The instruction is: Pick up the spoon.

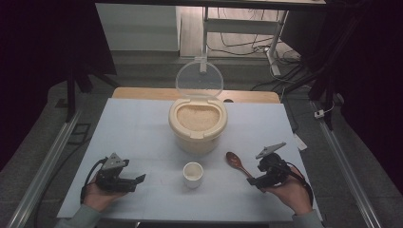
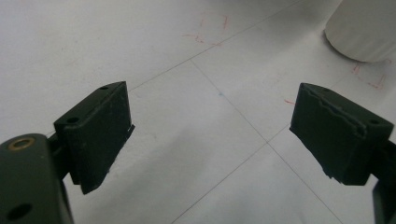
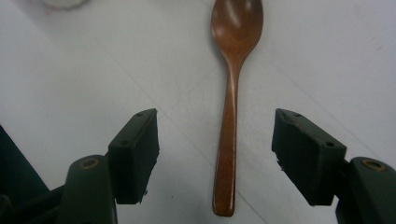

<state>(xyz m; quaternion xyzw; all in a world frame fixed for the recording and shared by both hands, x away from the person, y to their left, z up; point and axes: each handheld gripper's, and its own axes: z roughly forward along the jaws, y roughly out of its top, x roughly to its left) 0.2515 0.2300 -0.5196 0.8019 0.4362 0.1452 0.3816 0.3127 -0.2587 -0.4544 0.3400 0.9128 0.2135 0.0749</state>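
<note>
Wooden spoon [image 3: 231, 116] lies between the right claw's [image 3: 215, 156] wide-open jaws; lower squarely, then pinch the handle.

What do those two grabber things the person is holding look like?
Each hand-held gripper, left and right, is black, with two flat, blocky jaws that have small screw holes. A grey three-cornered plate sits on top of each, and a black cable loops out behind. The person's sleeves look grey.

No readable text, labels, brands or numbers anywhere. Closest thing: faint red pen corner marks on the white table sheet [image 2: 205, 79], which aren't legible characters.
</note>
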